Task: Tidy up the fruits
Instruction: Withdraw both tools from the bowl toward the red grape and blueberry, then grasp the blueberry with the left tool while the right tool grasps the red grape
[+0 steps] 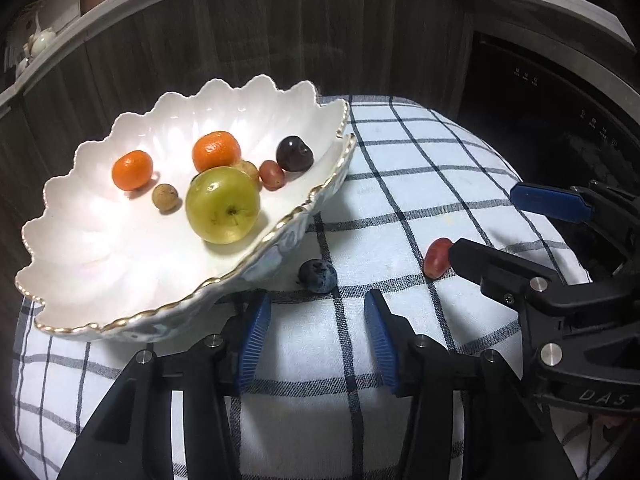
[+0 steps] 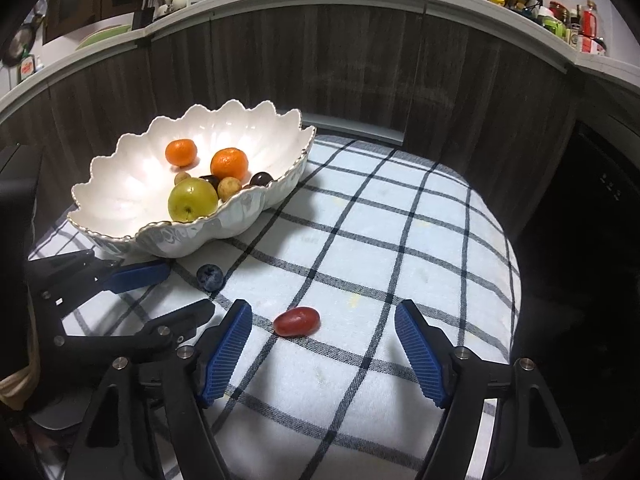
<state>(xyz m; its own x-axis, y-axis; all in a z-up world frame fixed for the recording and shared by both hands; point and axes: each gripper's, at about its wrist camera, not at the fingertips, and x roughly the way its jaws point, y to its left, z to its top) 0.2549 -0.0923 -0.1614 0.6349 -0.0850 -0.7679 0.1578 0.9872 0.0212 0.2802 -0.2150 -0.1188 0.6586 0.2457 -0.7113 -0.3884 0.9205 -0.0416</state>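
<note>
A blueberry [image 1: 318,276] [image 2: 210,277] lies on the checked cloth just below the bowl. My left gripper [image 1: 316,304] [image 2: 190,286] is open right behind it, not touching. A red grape [image 2: 297,322] [image 1: 438,258] lies further right, in the gap between the open fingers of my right gripper [image 2: 324,312] [image 1: 482,222]; the pads stay clear of it. The white scalloped bowl [image 1: 100,240] [image 2: 120,184] with a gold rim holds a green apple [image 1: 223,205], two mandarins [image 1: 216,151], a dark cherry [image 1: 295,154], a small red grape and brown longans.
A blue-and-white checked cloth [image 2: 380,248] covers the round-edged table. Dark wood panelling [image 2: 320,72] rises behind it under a grey counter with jars and crockery. A black appliance [image 1: 552,120] stands to the right of the table.
</note>
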